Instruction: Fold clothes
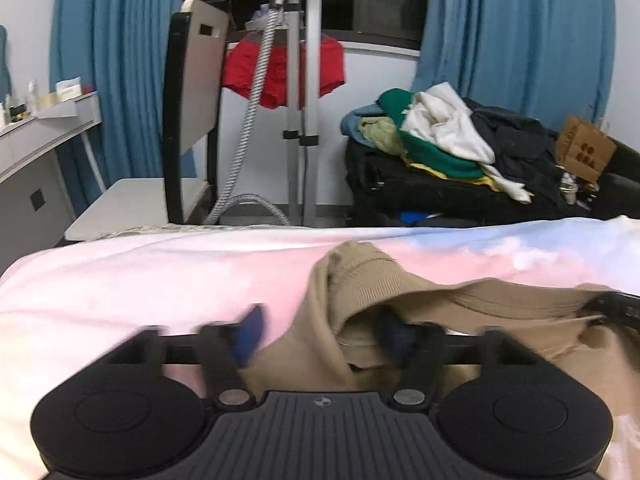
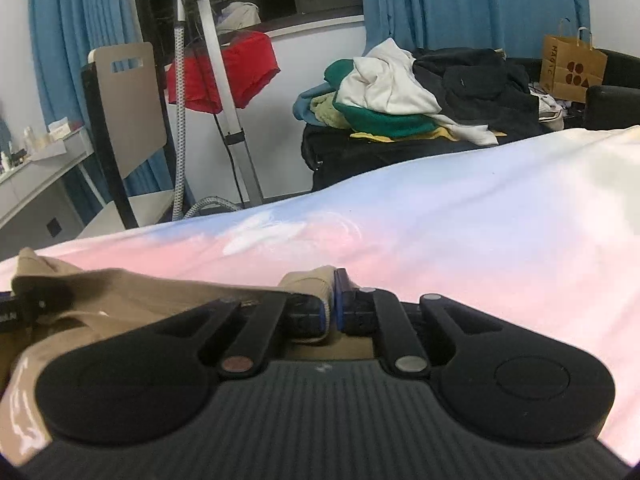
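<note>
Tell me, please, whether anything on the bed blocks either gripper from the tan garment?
Nothing visible does. The tan garment lies on the pink and blue bedsheet, draped between the open left gripper's fingers, and the right gripper is pinched on its edge. The clothes pile sits beyond the bed.

The brown paper bag (image 2: 570, 70) by the dark sofa carries letters down its side that look like "MAGIC", above a cluster of dark red dots and one triangle. From the left-hand camera the same bag (image 1: 585, 151) is too blurred to read.
</note>
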